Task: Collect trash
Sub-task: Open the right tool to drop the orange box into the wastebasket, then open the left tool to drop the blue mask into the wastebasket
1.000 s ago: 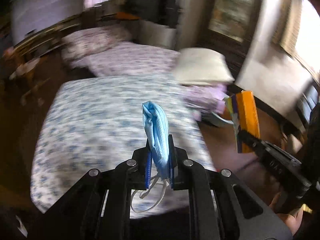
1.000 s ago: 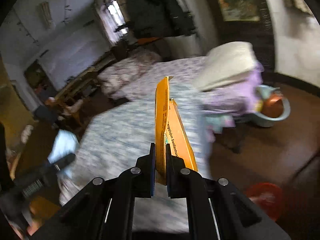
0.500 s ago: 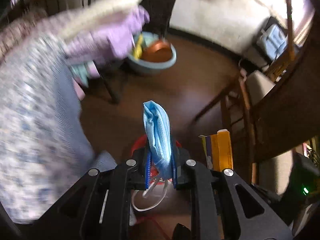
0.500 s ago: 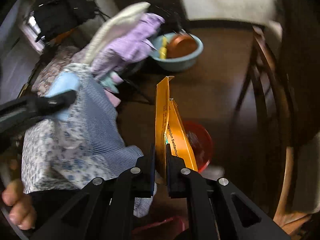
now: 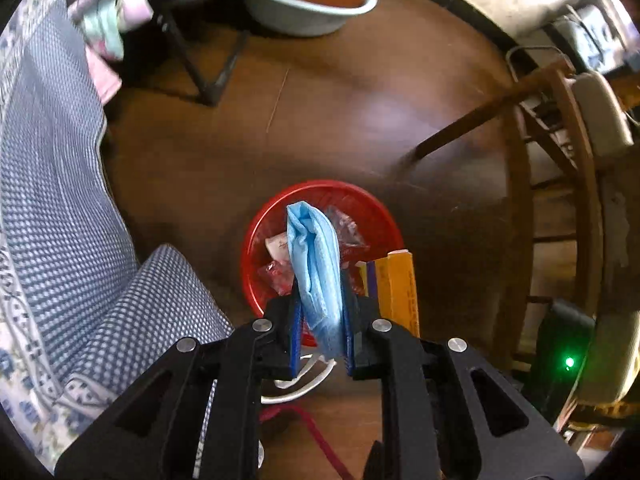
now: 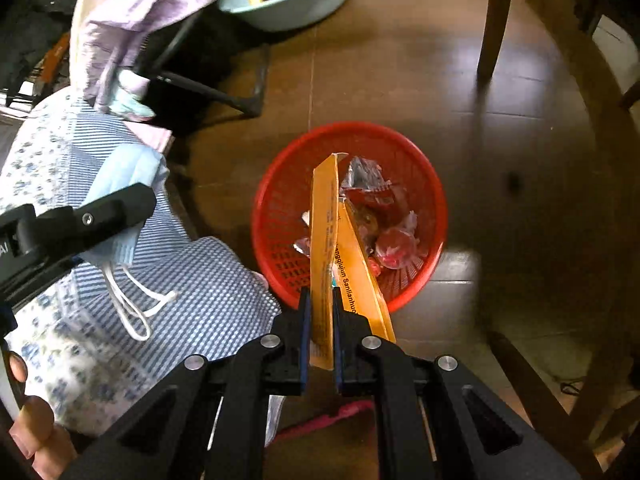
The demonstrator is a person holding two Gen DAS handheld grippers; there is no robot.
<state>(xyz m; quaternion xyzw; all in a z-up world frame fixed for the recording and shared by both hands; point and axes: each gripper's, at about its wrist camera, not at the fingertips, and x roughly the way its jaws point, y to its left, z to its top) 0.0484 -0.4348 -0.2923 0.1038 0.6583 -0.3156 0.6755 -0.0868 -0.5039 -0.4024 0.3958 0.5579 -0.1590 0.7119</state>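
Dark wooden floor (image 5: 360, 112) beneath, red basket (image 6: 430, 200) on it at 12 o'clock from both. Left hand-held gripper (image 5: 321, 336) clamps blue face mask (image 5: 316, 264), long axis upright, over basket. Right hand-held gripper (image 6: 320, 336) pinches orange carton (image 6: 326, 240), tip over basket interior. Both about equally near.

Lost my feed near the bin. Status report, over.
Left gripper shut on blue mask, right gripper shut on flattened yellow box. Both above red basket, trash already inside. Nothing blocking the drop.
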